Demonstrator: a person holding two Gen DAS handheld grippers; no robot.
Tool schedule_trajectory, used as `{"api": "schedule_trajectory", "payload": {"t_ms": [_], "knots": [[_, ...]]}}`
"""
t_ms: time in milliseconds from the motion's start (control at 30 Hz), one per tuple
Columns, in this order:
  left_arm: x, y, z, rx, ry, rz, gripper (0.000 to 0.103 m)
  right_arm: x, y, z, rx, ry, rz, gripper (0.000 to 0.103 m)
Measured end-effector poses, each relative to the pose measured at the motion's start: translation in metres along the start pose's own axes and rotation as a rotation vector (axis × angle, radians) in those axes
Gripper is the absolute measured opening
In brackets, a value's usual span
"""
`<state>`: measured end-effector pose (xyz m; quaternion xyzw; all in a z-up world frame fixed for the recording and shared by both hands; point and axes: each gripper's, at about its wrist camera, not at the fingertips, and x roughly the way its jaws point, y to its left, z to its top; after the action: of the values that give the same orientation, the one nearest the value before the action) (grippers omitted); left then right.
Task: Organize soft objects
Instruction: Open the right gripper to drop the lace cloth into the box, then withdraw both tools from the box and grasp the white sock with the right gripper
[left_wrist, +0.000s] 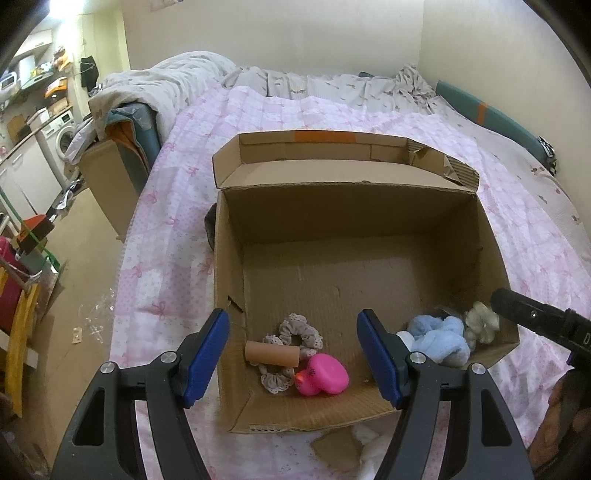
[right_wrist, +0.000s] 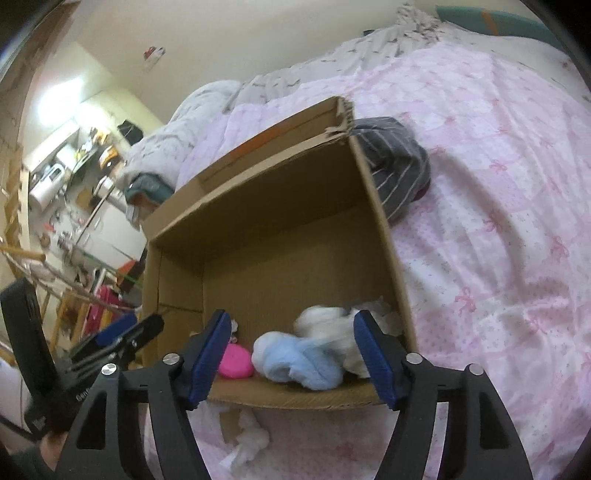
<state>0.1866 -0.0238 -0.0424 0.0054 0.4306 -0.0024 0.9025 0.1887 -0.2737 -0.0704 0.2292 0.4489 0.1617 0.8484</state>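
An open cardboard box (left_wrist: 347, 214) sits on the pink bed. Inside at its near end lie a beige lace scrunchie (left_wrist: 299, 334), a brown cardboard tube (left_wrist: 272, 353), a pink rubber duck (left_wrist: 323, 374), a blue-and-white soft bundle (left_wrist: 439, 338) and a beige fluffy piece (left_wrist: 480, 323). My left gripper (left_wrist: 295, 356) is open and empty above the near edge, over the scrunchie and duck. My right gripper (right_wrist: 291, 354) is open and empty at the box (right_wrist: 280, 206), in front of the blue bundle (right_wrist: 299, 360) and a blurred white piece (right_wrist: 325, 323). The duck (right_wrist: 234, 360) shows partly.
A grey striped cloth (right_wrist: 395, 162) lies on the pink quilt (right_wrist: 498, 221) against the box's right wall. White stuffing (right_wrist: 247, 439) lies on the bed before the box. The bed's left edge drops to a cluttered floor (left_wrist: 74, 277) with a washing machine (left_wrist: 59, 136).
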Motion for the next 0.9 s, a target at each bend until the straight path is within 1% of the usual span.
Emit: {"api": "schedule_trajectory", "payload": {"t_ms": [133, 367, 467, 567, 700, 900], "knots": [[-0.004, 0.001, 0.000, -0.007, -0.007, -0.003, 0.069, -0.001, -0.003, 0.001, 0.017, -0.003, 0.003, 0.074], [-0.015, 0.002, -0.002, -0.011, -0.019, -0.009, 0.069, -0.005, 0.001, -0.001, -0.006, -0.006, -0.004, 0.074], [-0.017, 0.003, -0.003, -0.007, 0.002, -0.024, 0.069, -0.009, 0.001, -0.004, -0.013, -0.004, -0.007, 0.074], [-0.022, 0.004, -0.007, -0.010, 0.008, -0.014, 0.069, -0.013, 0.004, -0.009, -0.029, -0.001, -0.017, 0.074], [-0.029, 0.009, -0.014, -0.041, 0.019, -0.028, 0.069, -0.021, 0.008, -0.015, -0.048, -0.003, -0.024, 0.074], [-0.035, 0.011, -0.027, -0.043, 0.043, -0.015, 0.069, -0.031, 0.006, -0.032, -0.017, 0.008, -0.019, 0.074]]}}
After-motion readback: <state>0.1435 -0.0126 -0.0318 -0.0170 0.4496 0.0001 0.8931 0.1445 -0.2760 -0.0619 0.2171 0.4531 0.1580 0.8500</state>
